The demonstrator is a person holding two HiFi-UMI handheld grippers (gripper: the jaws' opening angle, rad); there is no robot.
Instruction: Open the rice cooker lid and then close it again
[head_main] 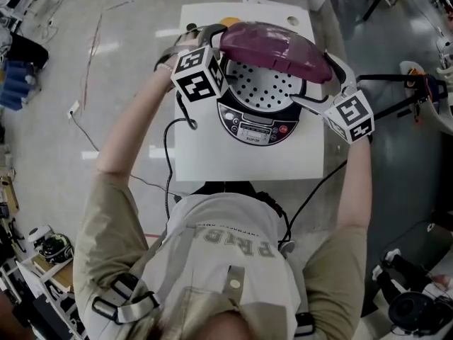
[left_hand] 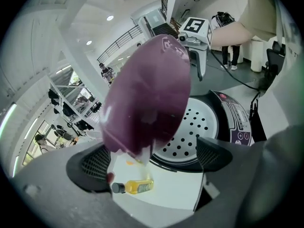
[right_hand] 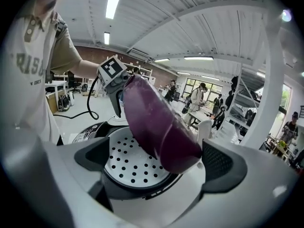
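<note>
Left gripper view: left gripper point(left_hand: 151, 159) jaws wide apart; glossy purple domed lid point(left_hand: 145, 94) raised, tilted, just ahead between them, above round black-and-white rice cooker point(left_hand: 235, 120) with perforated white tray point(left_hand: 192, 139). Right gripper point(right_hand: 154, 158) jaws wide too, lid's end between them, close to one jaw.
</note>
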